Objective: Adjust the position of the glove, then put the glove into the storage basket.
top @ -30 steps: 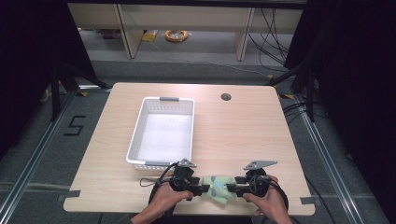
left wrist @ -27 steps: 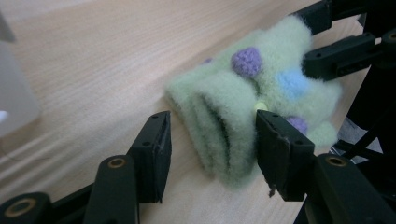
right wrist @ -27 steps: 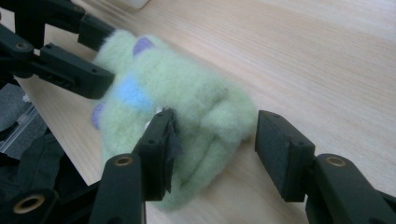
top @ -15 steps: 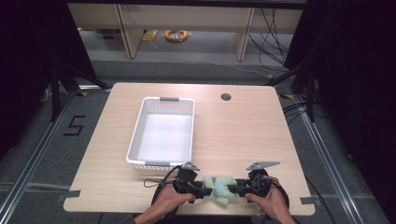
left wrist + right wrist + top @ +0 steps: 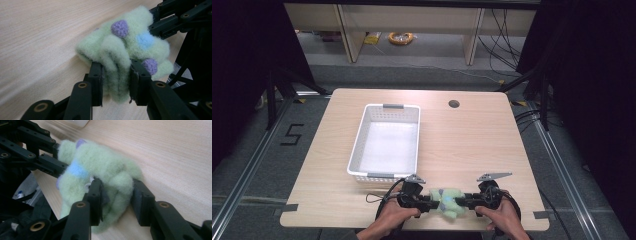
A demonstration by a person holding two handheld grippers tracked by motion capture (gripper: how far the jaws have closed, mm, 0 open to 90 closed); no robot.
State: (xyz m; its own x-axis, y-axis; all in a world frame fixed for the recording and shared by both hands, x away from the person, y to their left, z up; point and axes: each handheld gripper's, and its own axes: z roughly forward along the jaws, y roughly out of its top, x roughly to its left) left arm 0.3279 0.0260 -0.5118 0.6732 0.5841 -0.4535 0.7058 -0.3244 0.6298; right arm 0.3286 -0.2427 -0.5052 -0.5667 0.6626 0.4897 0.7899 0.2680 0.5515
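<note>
The fluffy green cloth lies at the near edge of the wooden surface, directly between the two hands, and both grippers hold it. The left gripper pinches its left end and the right gripper pinches its right end. In the left gripper view the fingers press a thick fold of the cloth between them, and in the right gripper view the fingers do the same on the other side of the bundle.

The long axis of the bundle runs left to right, from one gripper to the other, so neither hand is nearer; each has its own end. The cloth looks crumpled and folded on itself, with purple and blue dots on it.

The white basket stands farther from the person, beyond the left hand and a little to the left of the cloth, near but not touching it.

The floor at the left carries a marking that seems to be a "5". I can read no brand or label on the cloth or the basket.
</note>
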